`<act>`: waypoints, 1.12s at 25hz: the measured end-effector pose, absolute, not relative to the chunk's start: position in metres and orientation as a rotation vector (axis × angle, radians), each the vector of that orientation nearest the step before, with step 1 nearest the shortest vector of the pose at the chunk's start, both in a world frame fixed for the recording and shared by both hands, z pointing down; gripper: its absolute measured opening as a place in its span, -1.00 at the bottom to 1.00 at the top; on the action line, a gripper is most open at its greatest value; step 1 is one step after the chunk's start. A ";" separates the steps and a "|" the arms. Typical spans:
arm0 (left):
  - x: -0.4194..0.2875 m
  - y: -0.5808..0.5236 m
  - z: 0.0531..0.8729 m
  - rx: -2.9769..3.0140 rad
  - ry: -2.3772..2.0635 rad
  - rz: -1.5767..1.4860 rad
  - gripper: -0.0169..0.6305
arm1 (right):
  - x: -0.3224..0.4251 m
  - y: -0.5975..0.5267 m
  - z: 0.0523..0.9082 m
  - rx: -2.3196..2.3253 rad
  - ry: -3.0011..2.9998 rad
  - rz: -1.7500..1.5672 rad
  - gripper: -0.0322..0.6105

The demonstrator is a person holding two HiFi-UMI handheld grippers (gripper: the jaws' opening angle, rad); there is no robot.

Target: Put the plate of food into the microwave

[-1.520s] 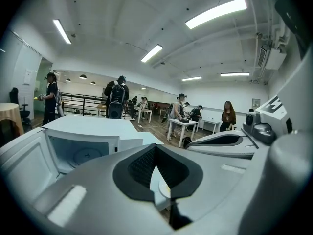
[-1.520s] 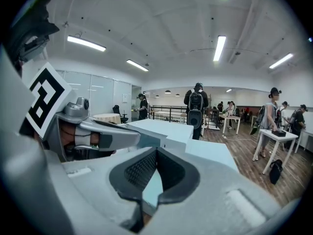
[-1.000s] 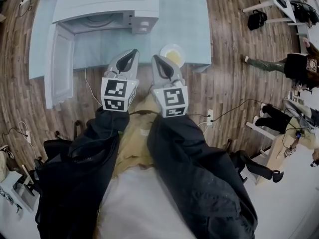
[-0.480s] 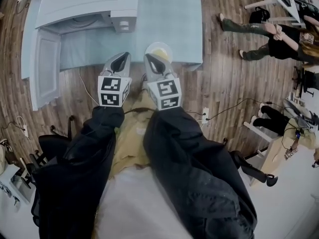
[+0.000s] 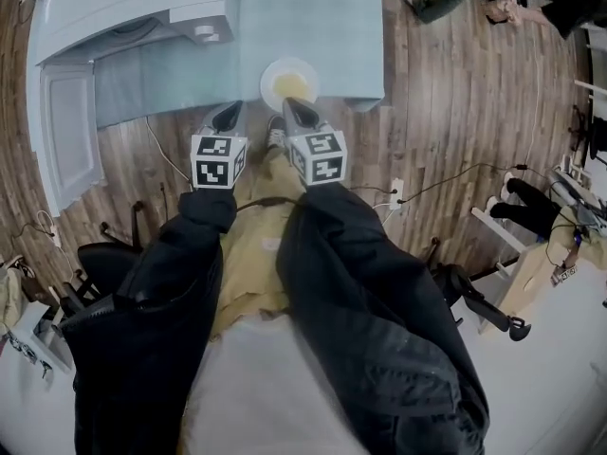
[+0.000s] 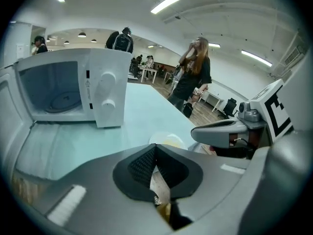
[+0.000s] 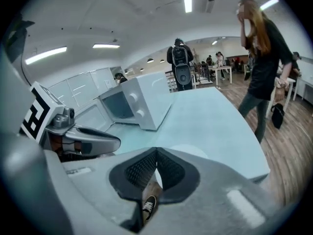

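Observation:
A white plate of yellow food (image 5: 289,81) sits at the near edge of the pale blue table (image 5: 332,27). The white microwave (image 5: 123,17) stands at the table's far left, its door (image 5: 66,131) swung wide open. My left gripper (image 5: 229,114) and right gripper (image 5: 292,110) hang side by side just short of the table edge, both shut and empty. In the left gripper view the plate (image 6: 168,141) shows just beyond the closed tips (image 6: 155,147), with the microwave (image 6: 73,87) to the left. In the right gripper view the plate (image 7: 193,153) lies behind the closed tips (image 7: 156,151).
A person in black (image 7: 259,58) stands beside the table's right end, also visible in the left gripper view as a person (image 6: 193,77). Cables (image 5: 427,197) run over the wooden floor, and a chair (image 5: 474,301) stands to the right. More people and desks fill the room behind.
Both grippers have come down and drawn back toward the table's near edge. The plate now shows whole just ahead of the right gripper's tips.

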State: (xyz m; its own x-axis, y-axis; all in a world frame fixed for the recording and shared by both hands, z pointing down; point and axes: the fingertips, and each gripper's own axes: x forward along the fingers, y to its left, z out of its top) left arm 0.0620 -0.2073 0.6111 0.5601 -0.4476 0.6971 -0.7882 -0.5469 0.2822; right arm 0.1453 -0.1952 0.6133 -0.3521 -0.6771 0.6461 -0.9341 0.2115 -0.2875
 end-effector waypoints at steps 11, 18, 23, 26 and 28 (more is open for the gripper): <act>0.069 -0.183 0.663 2.092 -0.918 0.886 -0.96 | 0.180 -0.177 0.684 1.561 -1.967 1.177 -0.90; 0.067 -0.179 0.670 2.069 -0.911 0.904 -0.95 | 0.208 -0.166 0.709 1.706 -1.874 1.338 -0.70; 0.067 -0.176 0.669 2.060 -0.904 0.912 -0.96 | 0.221 -0.162 0.719 1.789 -1.812 1.434 -0.65; 0.064 -0.174 0.672 2.053 -0.905 0.920 -0.96 | 0.223 -0.163 0.725 1.825 -1.798 1.519 -0.57; 0.062 -0.173 0.674 2.050 -0.906 0.924 -0.96 | 0.223 -0.162 0.731 1.842 -1.781 1.597 -0.55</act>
State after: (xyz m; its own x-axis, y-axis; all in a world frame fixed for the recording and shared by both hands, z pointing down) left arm 0.0618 -0.1725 0.6743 0.5003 -0.3040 0.8107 -0.8049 -0.5085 0.3060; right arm 0.2227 -0.1619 0.7312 -0.2507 -0.6524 0.7152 -0.7818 -0.2992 -0.5470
